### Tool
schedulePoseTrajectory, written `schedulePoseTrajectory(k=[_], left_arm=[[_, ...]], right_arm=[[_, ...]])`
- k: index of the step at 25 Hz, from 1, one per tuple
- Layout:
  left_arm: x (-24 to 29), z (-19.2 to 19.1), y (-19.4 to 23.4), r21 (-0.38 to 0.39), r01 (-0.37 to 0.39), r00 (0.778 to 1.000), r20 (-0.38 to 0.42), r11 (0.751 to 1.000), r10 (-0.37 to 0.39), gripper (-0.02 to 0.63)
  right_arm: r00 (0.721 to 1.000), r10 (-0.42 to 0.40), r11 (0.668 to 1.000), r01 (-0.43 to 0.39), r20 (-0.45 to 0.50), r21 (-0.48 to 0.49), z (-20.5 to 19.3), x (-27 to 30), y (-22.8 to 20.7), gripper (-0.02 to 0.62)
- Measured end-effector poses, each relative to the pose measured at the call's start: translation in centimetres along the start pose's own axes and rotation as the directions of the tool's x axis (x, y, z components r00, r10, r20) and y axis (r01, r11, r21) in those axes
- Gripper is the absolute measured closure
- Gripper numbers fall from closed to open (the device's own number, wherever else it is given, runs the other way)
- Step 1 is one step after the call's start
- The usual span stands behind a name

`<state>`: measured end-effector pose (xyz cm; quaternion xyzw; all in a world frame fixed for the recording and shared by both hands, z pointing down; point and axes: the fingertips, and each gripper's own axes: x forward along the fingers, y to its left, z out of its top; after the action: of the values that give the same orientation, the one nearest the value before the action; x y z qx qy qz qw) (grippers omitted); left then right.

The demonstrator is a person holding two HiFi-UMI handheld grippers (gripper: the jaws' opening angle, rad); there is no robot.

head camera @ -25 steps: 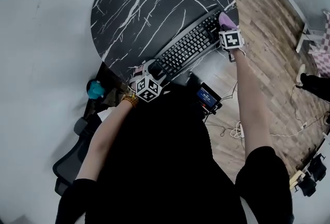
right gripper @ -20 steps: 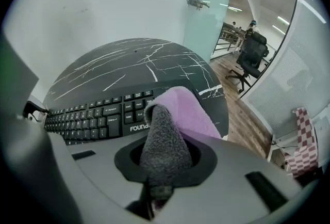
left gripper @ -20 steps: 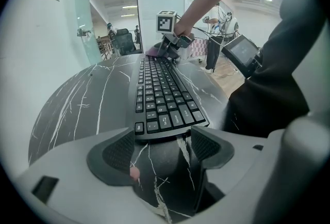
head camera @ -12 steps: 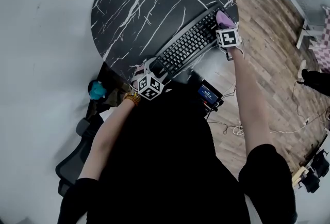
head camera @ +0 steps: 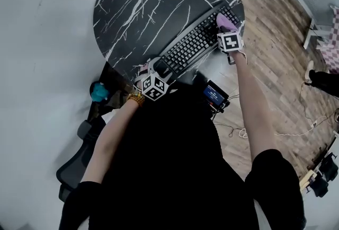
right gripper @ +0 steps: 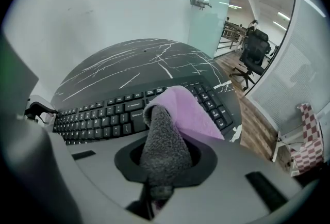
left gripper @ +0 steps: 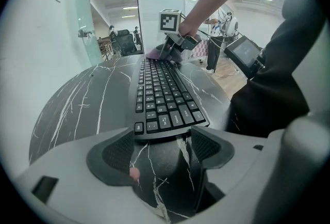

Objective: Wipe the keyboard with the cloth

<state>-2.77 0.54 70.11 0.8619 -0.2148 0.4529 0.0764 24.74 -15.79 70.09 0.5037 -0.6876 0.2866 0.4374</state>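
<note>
A black keyboard (head camera: 195, 43) lies slantwise on the round black marble table (head camera: 143, 1), near its right edge. My right gripper (head camera: 224, 28) is shut on a pink-and-grey cloth (right gripper: 175, 114) and presses it onto the keys at the keyboard's right end (right gripper: 206, 101). The cloth (head camera: 226, 21) shows pink above the marker cube. My left gripper (head camera: 158, 71) stands open at the keyboard's left end (left gripper: 160, 114), its jaws on either side of that short edge with bare table between them. In the left gripper view the right gripper (left gripper: 172, 45) shows at the far end.
A small screen device (head camera: 214, 97) hangs at the person's waist. A teal object (head camera: 98, 91) and an office chair (head camera: 79, 160) are at the lower left. Wooden floor (head camera: 275, 54) with cables runs on the right. Glass walls and chairs stand behind the table (right gripper: 252, 52).
My right gripper has slid the cloth leftward along the keyboard, from its right end toward the middle. The left gripper has stayed at the keyboard's left end.
</note>
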Motion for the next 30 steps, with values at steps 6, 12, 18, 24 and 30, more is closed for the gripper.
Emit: schedulePoseTrajectory(k=[6, 12, 18, 24, 30], left_arm=[[0.1, 0.0, -0.1, -0.004, -0.001, 1.000, 0.001, 1.000, 0.001, 0.275], [0.0, 0.0, 0.0, -0.002, -0.002, 1.000, 0.003, 1.000, 0.002, 0.275], [0.1, 0.1, 0.0, -0.002, -0.004, 1.000, 0.013, 1.000, 0.004, 0.275], [0.1, 0.1, -0.1, -0.004, -0.006, 1.000, 0.019, 1.000, 0.006, 0.273], [0.2, 0.1, 0.0, -0.005, -0.005, 1.000, 0.022, 1.000, 0.005, 0.273]], right_arm=[[1.000, 0.000, 1.000, 0.000, 0.000, 0.004, -0.4, -0.2, 0.9, 0.531], [1.000, -0.003, 1.000, 0.003, 0.009, 0.009, -1.0, -0.4, 2.3, 0.532], [1.000, 0.016, 1.000, -0.016, 0.000, -0.008, -1.4, -0.8, 3.9, 0.532], [0.999, 0.027, 1.000, -0.027, 0.018, 0.011, -2.0, -1.2, 6.5, 0.532], [0.999, 0.040, 0.999, -0.040, 0.015, -0.001, -2.7, -1.3, 8.3, 0.532]])
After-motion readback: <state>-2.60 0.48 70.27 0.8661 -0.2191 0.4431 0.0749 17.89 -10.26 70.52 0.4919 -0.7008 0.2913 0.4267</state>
